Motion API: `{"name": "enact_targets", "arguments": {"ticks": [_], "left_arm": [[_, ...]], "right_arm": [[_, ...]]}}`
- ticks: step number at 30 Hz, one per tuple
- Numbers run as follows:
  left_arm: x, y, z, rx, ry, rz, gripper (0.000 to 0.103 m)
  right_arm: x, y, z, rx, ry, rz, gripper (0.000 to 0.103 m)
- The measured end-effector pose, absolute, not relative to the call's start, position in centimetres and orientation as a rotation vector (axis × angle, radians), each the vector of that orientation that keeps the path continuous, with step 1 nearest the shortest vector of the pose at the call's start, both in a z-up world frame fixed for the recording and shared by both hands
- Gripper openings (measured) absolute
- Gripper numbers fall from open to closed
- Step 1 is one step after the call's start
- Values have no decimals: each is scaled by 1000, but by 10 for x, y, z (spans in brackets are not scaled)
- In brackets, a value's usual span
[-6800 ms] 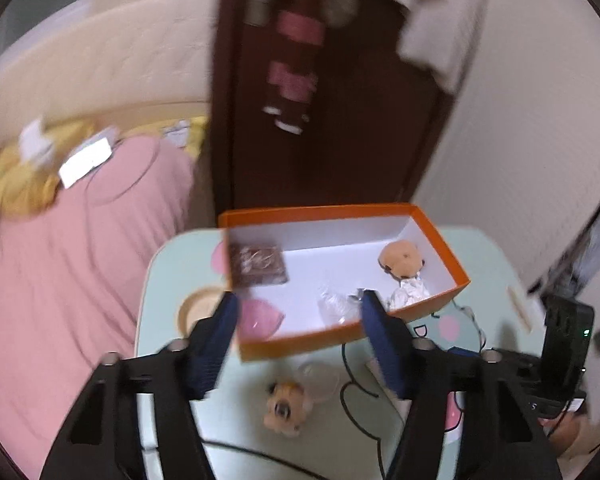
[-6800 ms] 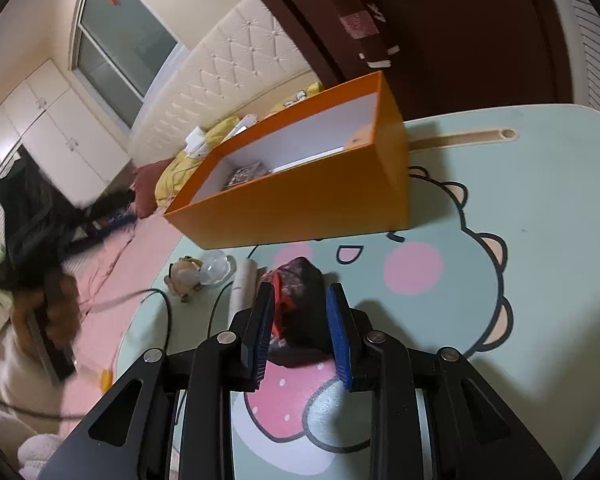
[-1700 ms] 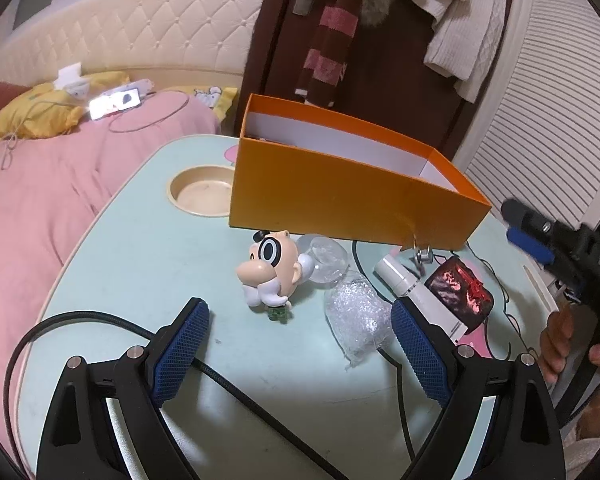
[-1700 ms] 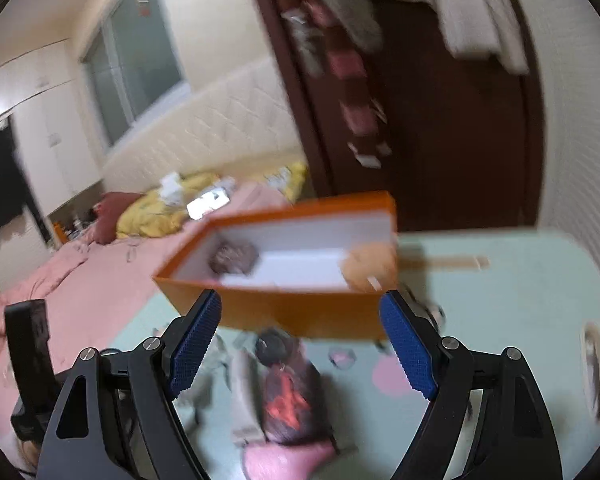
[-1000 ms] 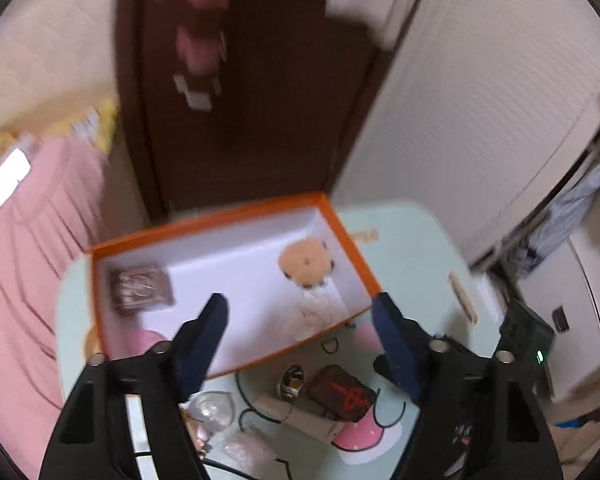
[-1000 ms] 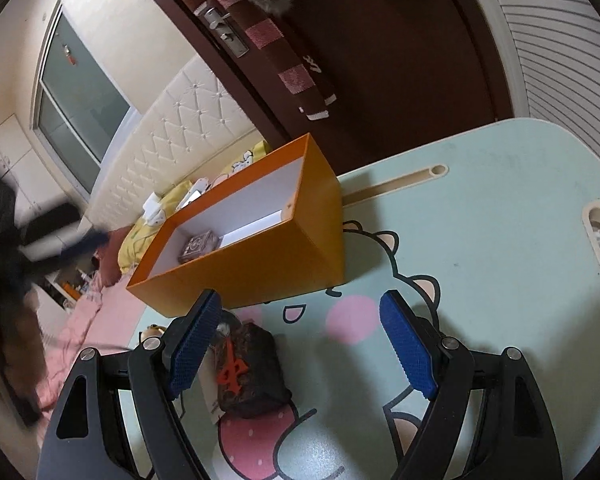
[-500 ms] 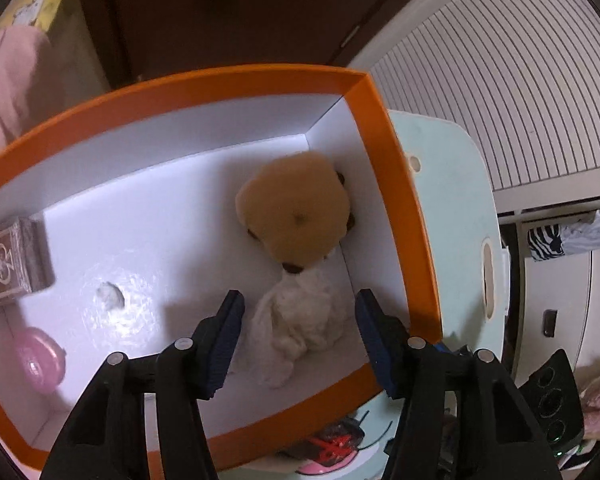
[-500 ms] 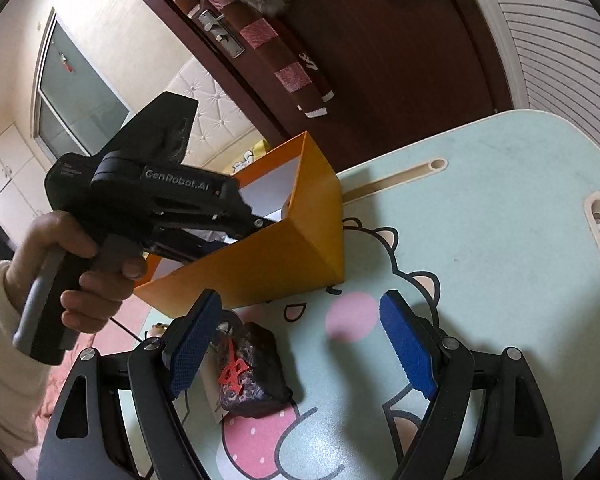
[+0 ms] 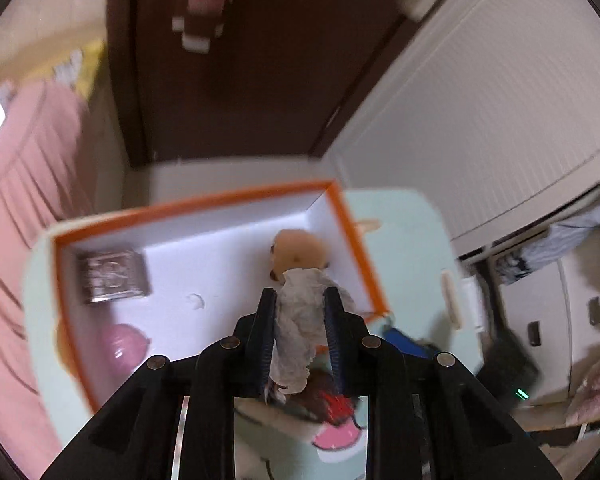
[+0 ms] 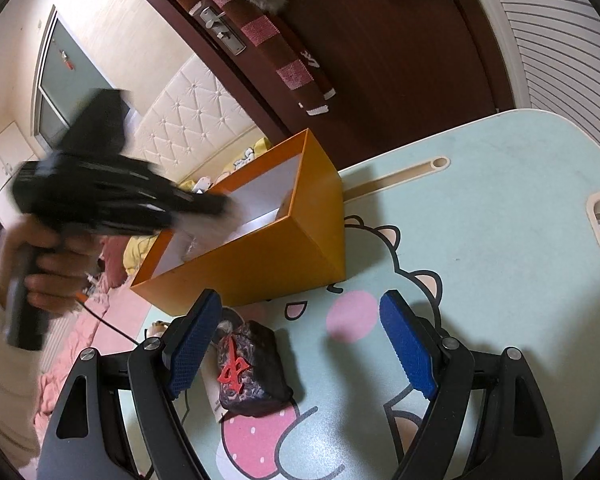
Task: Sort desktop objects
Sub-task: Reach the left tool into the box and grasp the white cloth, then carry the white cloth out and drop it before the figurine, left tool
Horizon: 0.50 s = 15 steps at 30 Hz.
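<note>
The pale green cartoon-printed tabletop [image 10: 480,248] carries an open orange cardboard box with white interior [image 10: 268,264] and, just beside it, a dark patterned pouch with a red mark [image 10: 252,368].

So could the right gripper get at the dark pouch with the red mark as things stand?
Probably yes. The right gripper is open, and the dark pouch lies on the table just inside its left finger, with nothing lying on it. It would need a small shift to centre the pouch. The left gripper is away over the orange box.

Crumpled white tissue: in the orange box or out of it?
Out. The crumpled white tissue is clamped in the left gripper, lifted above the orange box, its lower end hanging free.
</note>
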State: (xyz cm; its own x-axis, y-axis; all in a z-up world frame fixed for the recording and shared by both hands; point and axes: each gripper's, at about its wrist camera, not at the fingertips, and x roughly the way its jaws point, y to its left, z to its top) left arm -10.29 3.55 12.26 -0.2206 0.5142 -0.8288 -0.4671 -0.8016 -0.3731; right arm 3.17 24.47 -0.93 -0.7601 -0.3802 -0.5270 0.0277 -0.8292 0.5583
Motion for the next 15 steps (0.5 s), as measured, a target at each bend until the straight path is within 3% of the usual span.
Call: {"name": "enact_targets", "arguments": {"ticks": [6, 15], "left_arm": [[-47, 1, 137, -1353, -86, 2095, 22], [6, -29, 44, -1469, -19, 2282, 22]], "right_arm": [[32, 244, -10, 960, -786, -2633, 82], [32, 238, -10, 948, -741, -2647, 82]]}}
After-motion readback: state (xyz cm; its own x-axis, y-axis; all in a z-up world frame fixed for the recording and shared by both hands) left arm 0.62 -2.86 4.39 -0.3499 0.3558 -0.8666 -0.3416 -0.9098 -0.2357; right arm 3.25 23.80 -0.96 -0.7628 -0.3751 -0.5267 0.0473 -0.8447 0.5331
